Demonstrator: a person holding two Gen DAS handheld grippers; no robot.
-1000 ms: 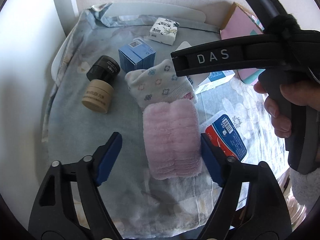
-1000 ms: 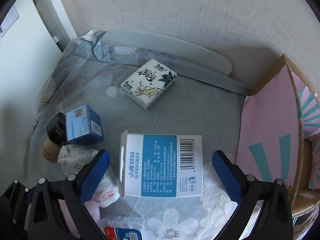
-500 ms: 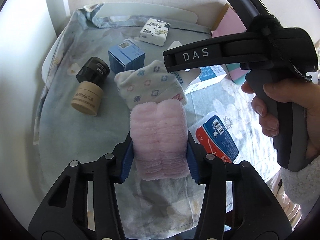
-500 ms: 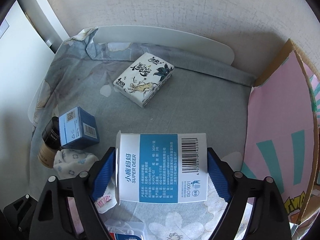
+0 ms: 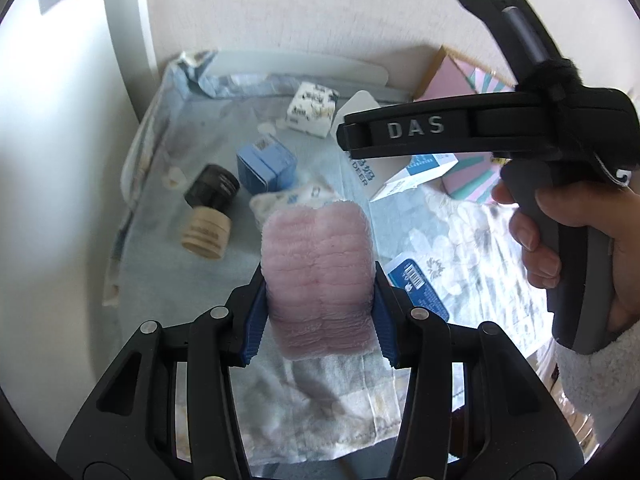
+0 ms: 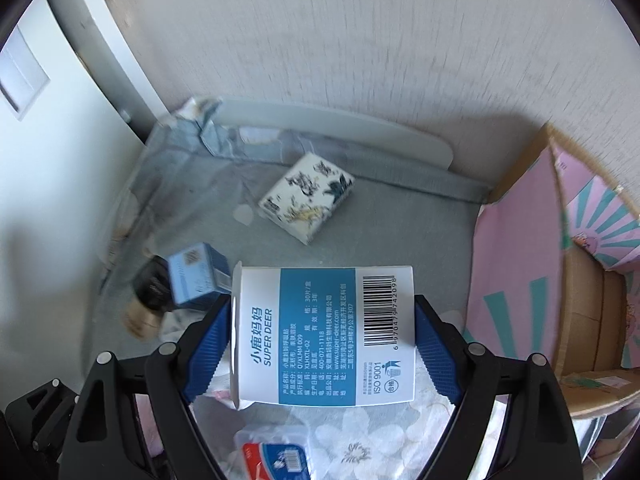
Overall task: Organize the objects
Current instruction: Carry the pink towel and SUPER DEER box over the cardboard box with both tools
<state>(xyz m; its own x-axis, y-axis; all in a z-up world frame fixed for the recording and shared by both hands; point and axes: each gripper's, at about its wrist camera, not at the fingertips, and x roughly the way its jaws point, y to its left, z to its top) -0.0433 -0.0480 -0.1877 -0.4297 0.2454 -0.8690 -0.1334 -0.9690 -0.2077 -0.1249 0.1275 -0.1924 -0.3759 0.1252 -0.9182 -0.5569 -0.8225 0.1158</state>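
Observation:
My left gripper (image 5: pixel 318 316) is shut on a folded pink towel (image 5: pixel 318 276) and holds it lifted above the cloth-covered table (image 5: pixel 192 280). My right gripper (image 6: pixel 322 340) is shut on a white and blue SUPER DEER box (image 6: pixel 324 332) and holds it raised; the same box (image 5: pixel 404 176) shows in the left wrist view, behind the right gripper's black body. On the table lie a floral cloth (image 5: pixel 296 196), a small blue box (image 5: pixel 266 168), a beige jar with a dark lid (image 5: pixel 208 216) and a patterned tissue pack (image 6: pixel 306 200).
An open cardboard box with pink and teal flaps (image 6: pixel 576 280) stands at the right. A red and blue plastic packet (image 6: pixel 276 456) lies near the front edge. A wall runs behind the table and a white panel (image 6: pixel 80 60) stands at the left.
Both grippers closed from open, the left on the pink towel, the right on the SUPER DEER box. Both have since lifted their objects off the table.

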